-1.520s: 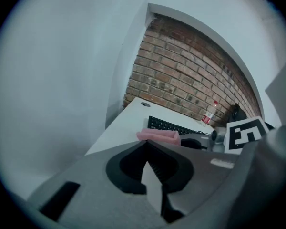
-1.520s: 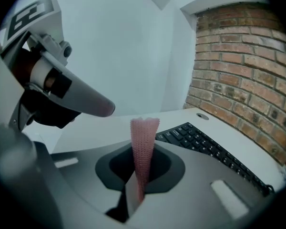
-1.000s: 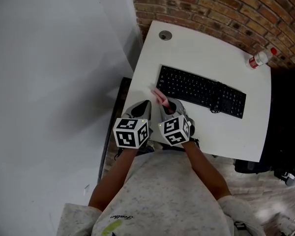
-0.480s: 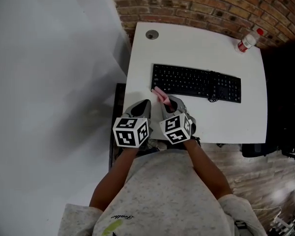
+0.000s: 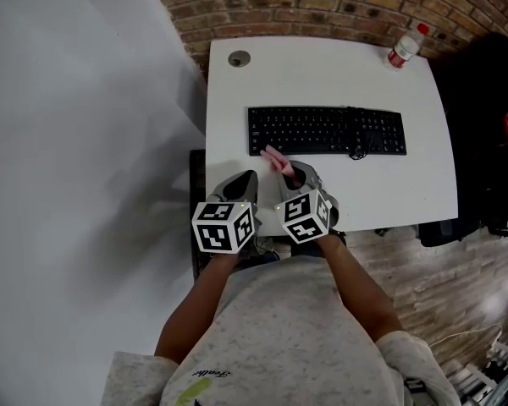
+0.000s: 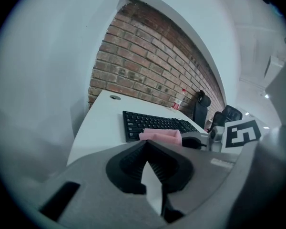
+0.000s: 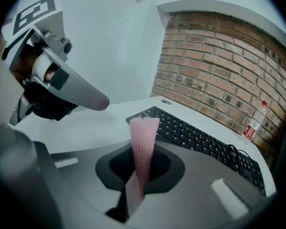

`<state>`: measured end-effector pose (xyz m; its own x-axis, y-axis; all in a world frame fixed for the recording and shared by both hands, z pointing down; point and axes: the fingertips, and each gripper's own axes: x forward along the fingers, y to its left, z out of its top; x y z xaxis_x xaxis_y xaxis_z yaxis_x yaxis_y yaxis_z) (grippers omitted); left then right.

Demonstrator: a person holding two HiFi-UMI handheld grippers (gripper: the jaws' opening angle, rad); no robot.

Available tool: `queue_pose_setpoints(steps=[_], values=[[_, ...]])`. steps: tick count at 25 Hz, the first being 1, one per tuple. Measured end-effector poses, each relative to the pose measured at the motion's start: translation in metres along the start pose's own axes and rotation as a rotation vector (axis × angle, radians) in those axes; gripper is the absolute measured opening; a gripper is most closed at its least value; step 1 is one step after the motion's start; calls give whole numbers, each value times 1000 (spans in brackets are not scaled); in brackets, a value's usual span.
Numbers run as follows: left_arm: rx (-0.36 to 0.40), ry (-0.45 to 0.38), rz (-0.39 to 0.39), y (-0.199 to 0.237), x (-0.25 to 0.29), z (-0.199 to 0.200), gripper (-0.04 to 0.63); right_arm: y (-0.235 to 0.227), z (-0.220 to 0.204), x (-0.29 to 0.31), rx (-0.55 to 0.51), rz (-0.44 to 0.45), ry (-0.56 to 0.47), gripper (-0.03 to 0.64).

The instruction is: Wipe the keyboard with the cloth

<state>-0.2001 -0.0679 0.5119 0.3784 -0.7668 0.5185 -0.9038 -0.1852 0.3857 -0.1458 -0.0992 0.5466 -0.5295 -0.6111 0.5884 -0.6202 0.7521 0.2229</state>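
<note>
Head view: a black keyboard [image 5: 326, 130] lies across the white surface [image 5: 322, 70]. A pink cloth [image 5: 276, 159], a narrow folded strip, juts from the right gripper [image 5: 295, 180] near the keyboard's near left corner. The left gripper [image 5: 237, 189] is just beside the right one. The keyboard now sits level in view, no longer slanted.

Left gripper view: jaws together, holding nothing.

Right gripper view: jaws clamped on the upright, knit-textured cloth.
</note>
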Motion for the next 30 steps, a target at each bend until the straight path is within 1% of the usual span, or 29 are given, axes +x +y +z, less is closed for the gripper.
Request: queue_pose_setpoints(steps=[7,15,30], values=[[30,25,-50,-8,11,2,-8,-15,-6,-3,29,-55,18,25],[72,44,-113,-28,27,6,-8,-33,-18,-12,60,-113,39,25],[133,69,-165,-61,46,7,-9,-69,-47,-34,118,-190,60,25]])
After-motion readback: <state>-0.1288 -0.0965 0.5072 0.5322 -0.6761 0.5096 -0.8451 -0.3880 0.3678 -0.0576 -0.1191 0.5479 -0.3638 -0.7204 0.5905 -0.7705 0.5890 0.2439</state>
